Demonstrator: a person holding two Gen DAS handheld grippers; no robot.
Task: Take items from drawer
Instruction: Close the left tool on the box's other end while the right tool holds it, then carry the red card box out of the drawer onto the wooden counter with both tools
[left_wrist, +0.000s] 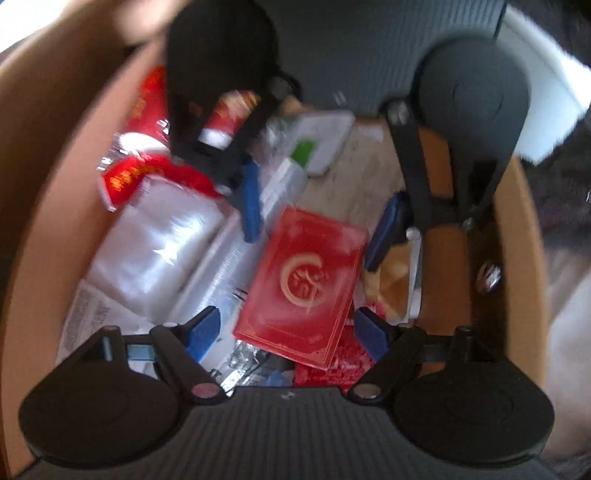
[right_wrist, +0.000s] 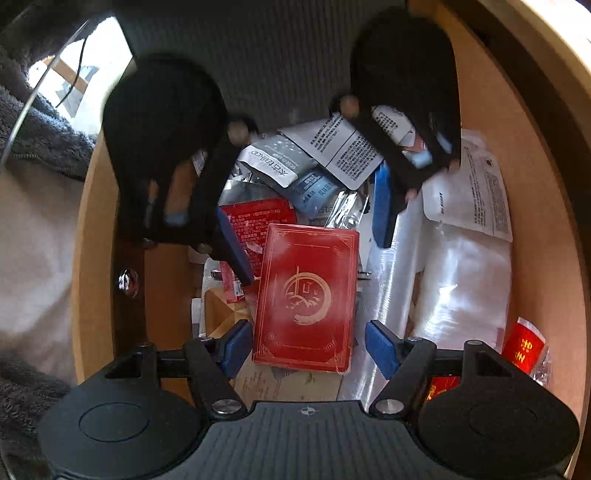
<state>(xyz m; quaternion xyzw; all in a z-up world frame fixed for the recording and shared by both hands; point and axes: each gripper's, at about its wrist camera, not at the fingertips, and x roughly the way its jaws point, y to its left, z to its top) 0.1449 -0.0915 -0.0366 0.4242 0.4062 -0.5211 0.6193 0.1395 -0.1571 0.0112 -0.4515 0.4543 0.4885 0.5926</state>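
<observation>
Both grippers hang over an open wooden drawer crammed with packets, facing each other from opposite ends, so each camera sees the other tool at the top of its view. The left gripper has its blue-padded fingers spread wide, one on either side of the near end of a red box with a gold crescent emblem, which lies flat and slightly askew on top of the clutter; whether the pads touch it cannot be told from this blurred view. The right gripper is likewise wide open, its fingers flanking the opposite end of the same box with a gap visible on each side. The left wrist view is smeared by motion, so print on the packets is unreadable there. Beside the box lie clear plastic bags stacked toward one wall, a white printed sachet, a grey foil sachet, and red-and-gold wrappers partly hidden under the opposite tool. A red packet is cut off behind the right gripper's body. The lower layers of the drawer are buried and cannot be made out. Grey fabric shows outside the drawer's edge.
</observation>
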